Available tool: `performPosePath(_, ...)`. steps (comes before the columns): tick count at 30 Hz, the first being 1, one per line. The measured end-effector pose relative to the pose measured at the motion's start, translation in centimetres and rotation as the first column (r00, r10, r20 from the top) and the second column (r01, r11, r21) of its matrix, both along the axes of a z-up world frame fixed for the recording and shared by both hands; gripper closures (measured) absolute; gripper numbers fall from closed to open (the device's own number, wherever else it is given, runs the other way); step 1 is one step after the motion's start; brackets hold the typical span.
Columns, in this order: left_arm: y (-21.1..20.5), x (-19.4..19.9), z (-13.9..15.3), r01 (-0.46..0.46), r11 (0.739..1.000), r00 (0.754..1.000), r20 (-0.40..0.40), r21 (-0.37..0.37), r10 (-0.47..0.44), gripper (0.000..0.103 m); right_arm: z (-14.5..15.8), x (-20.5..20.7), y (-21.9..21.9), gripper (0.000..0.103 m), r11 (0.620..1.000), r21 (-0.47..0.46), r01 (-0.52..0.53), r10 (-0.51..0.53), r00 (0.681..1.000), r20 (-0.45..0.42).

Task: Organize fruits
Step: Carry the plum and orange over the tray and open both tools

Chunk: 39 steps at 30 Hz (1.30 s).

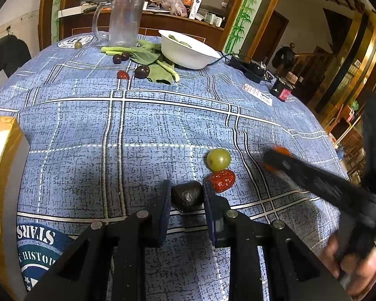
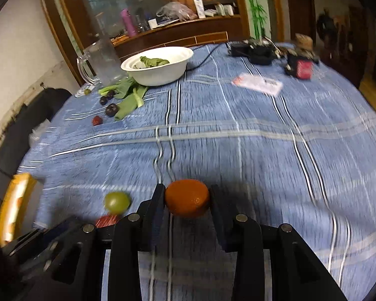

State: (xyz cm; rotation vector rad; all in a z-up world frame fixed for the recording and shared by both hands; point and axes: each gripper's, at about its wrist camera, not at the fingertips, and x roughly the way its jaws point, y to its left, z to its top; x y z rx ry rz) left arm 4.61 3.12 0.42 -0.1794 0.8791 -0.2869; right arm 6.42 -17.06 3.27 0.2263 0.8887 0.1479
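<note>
In the left wrist view my left gripper (image 1: 186, 190) is shut on a dark wrinkled fruit (image 1: 187, 197) that rests on the blue checked tablecloth (image 1: 137, 130). Just right of it lie a red date (image 1: 221, 180) and a green grape (image 1: 218, 159). My right gripper (image 2: 187, 195) is shut on a small orange fruit (image 2: 187, 198), held a little above the cloth. Seen from the left wrist, the right gripper (image 1: 273, 159) comes in from the right with the orange fruit (image 1: 282, 150) at its tip. The grape (image 2: 117, 202) and date (image 2: 107, 220) lie left of it.
A yellow box (image 1: 2, 163) stands at the near left. At the far side are a white bowl (image 1: 188, 52) holding a leaf, a glass pitcher (image 1: 122, 22), leafy greens (image 1: 150, 57), dark plums (image 1: 142, 71) and another red date (image 1: 122, 75). Black devices (image 1: 248, 67) and a jar (image 1: 282, 90) sit far right.
</note>
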Motion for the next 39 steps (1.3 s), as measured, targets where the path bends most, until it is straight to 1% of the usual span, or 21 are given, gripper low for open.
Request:
performPosePath(1, 0.1, -0.1, 0.0, -0.002, 1.000, 1.000, -0.002, -0.008, 0.002, 0.080, 0.2, -0.7, -0.2, 0.065, 1.000, -0.001, 0.000, 0.000, 1.000, -0.003)
performPosePath(3, 0.6, -0.6, 0.3, -0.002, 0.998, 1.000, -0.008, -0.056, 0.002, 0.080, 1.2, -3.1, -0.5, 0.065, 1.000, -0.021, 0.006, -0.006, 1.000, 0.007)
performPosePath(6, 1.3, -1.6, 1.1, -0.010, 0.997, 1.000, 0.013, -0.081, 0.011, 0.080, 2.3, -6.0, -1.1, 0.065, 0.999, -0.044, 0.015, -0.014, 0.999, 0.029)
performPosePath(8, 2.0, -2.4, 1.6, -0.022, 0.994, 1.000, 0.013, -0.106, 0.024, 0.080, 2.9, -7.6, -1.4, 0.065, 0.999, -0.048, 0.018, -0.016, 0.999, 0.035)
performPosePath(13, 5.7, -7.3, 4.6, -0.045, 0.985, 0.998, 0.045, -0.166, 0.054, 0.079, 4.2, -9.8, -0.6, 0.065, 0.999, -0.041, -0.013, 0.015, 0.998, 0.062)
performPosePath(14, 6.5, -8.0, 5.0, -0.054, 0.984, 0.997, 0.051, -0.168, 0.063, 0.079, 4.5, -10.0, 0.0, 0.065, 0.999, -0.038, -0.030, 0.032, 0.997, 0.066)
performPosePath(17, 10.4, -11.1, 6.8, -0.126, 0.979, 0.987, 0.081, -0.158, 0.140, 0.079, 5.0, -10.5, 2.3, 0.065, 0.996, -0.029, -0.088, 0.090, 0.993, 0.077)
performPosePath(18, 12.0, -12.4, 7.4, -0.165, 0.975, 0.979, 0.097, -0.146, 0.180, 0.079, 5.2, -10.7, 3.6, 0.065, 0.993, -0.025, -0.118, 0.120, 0.989, 0.083)
performPosePath(20, 15.0, -14.7, 8.1, -0.249, 0.964, 0.957, 0.131, -0.094, 0.260, 0.079, 5.5, -11.3, 5.7, 0.065, 0.985, -0.024, -0.168, 0.170, 0.981, 0.094)
performPosePath(21, 16.1, -15.4, 8.2, -0.284, 0.957, 0.946, 0.144, -0.062, 0.290, 0.079, 5.7, -11.6, 7.4, 0.065, 0.978, -0.025, -0.208, 0.210, 0.973, 0.100)
performPosePath(22, 17.4, -16.4, 8.1, -0.331, 0.943, 0.931, 0.155, -0.018, 0.330, 0.079, 5.8, -11.9, 8.5, 0.065, 0.972, -0.024, -0.234, 0.236, 0.966, 0.103)
performPosePath(23, 18.3, -17.0, 7.9, -0.361, 0.933, 0.921, 0.157, 0.007, 0.355, 0.079, 5.8, -12.1, 9.7, 0.065, 0.965, -0.023, -0.263, 0.264, 0.959, 0.105)
performPosePath(26, 21.1, -18.7, 6.9, -0.437, 0.898, 0.893, 0.147, 0.057, 0.425, 0.079, 6.0, -12.7, 14.2, 0.064, 0.931, -0.022, -0.363, 0.364, 0.925, 0.107)
performPosePath(29, 22.7, -19.0, 5.7, -0.482, 0.870, 0.873, 0.135, 0.099, 0.469, 0.079, 6.0, -13.3, 19.1, 0.064, 0.887, -0.037, -0.461, 0.462, 0.881, 0.103)
performPosePath(30, 23.1, -19.0, 5.4, -0.490, 0.865, 0.870, 0.130, 0.108, 0.476, 0.079, 5.8, -13.5, 20.3, 0.064, 0.873, -0.043, -0.485, 0.487, 0.868, 0.100)
performPosePath(32, 23.4, -19.0, 4.7, -0.492, 0.863, 0.869, 0.119, 0.115, 0.480, 0.079, 5.4, -14.0, 23.4, 0.064, 0.839, -0.066, -0.540, 0.544, 0.834, 0.090)
performPosePath(34, 23.7, -18.9, 4.3, -0.489, 0.865, 0.871, 0.109, 0.110, 0.479, 0.079, 4.8, -14.3, 25.9, 0.064, 0.812, -0.099, -0.575, 0.582, 0.809, 0.076)
performPosePath(37, 24.1, -19.0, 4.0, -0.493, 0.863, 0.869, 0.106, 0.108, 0.483, 0.079, 3.8, -14.4, 28.2, 0.064, 0.789, -0.125, -0.602, 0.610, 0.791, 0.048)
performPosePath(39, 24.4, -18.9, 3.9, -0.494, 0.865, 0.869, 0.097, 0.094, 0.485, 0.075, 3.1, -14.2, 29.3, 0.064, 0.783, -0.154, -0.602, 0.613, 0.789, 0.036)
